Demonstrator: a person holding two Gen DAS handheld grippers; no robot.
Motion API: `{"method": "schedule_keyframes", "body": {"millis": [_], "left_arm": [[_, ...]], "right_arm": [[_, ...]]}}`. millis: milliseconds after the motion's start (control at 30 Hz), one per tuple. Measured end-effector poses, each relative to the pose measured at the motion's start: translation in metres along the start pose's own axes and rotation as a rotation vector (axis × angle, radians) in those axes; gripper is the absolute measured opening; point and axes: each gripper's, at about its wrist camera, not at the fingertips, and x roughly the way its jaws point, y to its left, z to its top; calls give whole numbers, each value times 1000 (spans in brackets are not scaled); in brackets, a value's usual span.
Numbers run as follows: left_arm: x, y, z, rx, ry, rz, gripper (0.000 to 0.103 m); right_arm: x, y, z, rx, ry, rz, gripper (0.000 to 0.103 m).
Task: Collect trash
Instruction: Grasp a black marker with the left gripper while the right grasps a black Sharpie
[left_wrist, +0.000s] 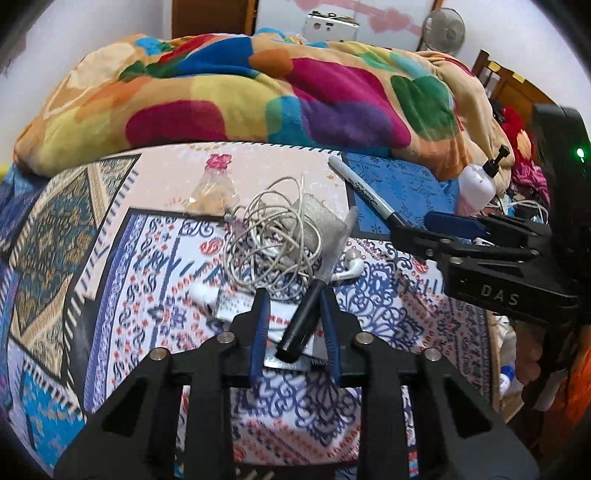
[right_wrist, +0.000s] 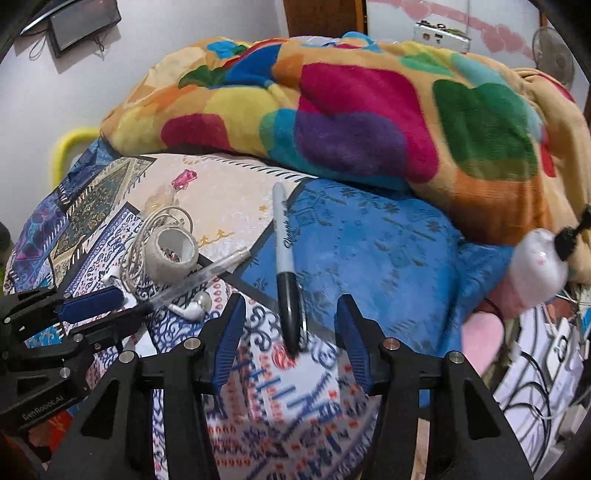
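On the patterned bedspread (left_wrist: 110, 258) lies a pen (left_wrist: 306, 317) with a clear barrel and a black end. My left gripper (left_wrist: 292, 290) straddles that black end. The right pad is against the pen and a gap shows at the left pad, so it is open. A grey marker (right_wrist: 286, 266) with a black cap lies between the fingers of my right gripper (right_wrist: 291, 296), which is open with wide gaps on both sides. A crumpled clear wrapper (left_wrist: 212, 192) with a pink tie lies further back. A white paper packet (left_wrist: 236, 306) sits partly under the left fingers.
A tangle of white earphone cable (left_wrist: 273, 240), a tape roll (right_wrist: 171, 254) and an earbud (right_wrist: 192, 310) lie around the pen. A colourful blanket (right_wrist: 351, 122) is heaped behind. A pump bottle (right_wrist: 535, 258) and more cables crowd the right edge.
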Motion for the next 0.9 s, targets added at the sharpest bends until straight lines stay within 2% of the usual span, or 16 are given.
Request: {"method": "schedule_keyframes", "body": {"millis": [100,167,233,267,333,400,467,533,767,900], "left_arm": [[3,-2,1,12,0,-14,26],[5,-4,1,34,3,-11,26],[6,-7,1,53,7,-2,26],[7,-9,1,60,11,-3,26],[10,-11,0,66,24,-42,26],[13,-14,-1,81,42,-52,24],[15,-16,-1,99,50,-33,14],[16,-16,1,89,73,-45,10],[-1,-15,-1,4,75,-73,9],[-24,-22,-4,-7,54,-74,9]], "right_arm": [[7,3,2,-8,-2,-2,47],[8,5,3,-22,-14,-21,43],[10,8,3,-38,-21,-49,29],[11,9,4,-41,-22,-60,27],[11,11,3,-58,-15,-90,15],[10,12,4,-65,8,-66,14],[8,11,2,-41,28,-38,14],[4,9,-2,-15,38,-26,14],[-19,2,-11,35,30,-29,14],[-42,6,-12,31,2,-32,14]]}}
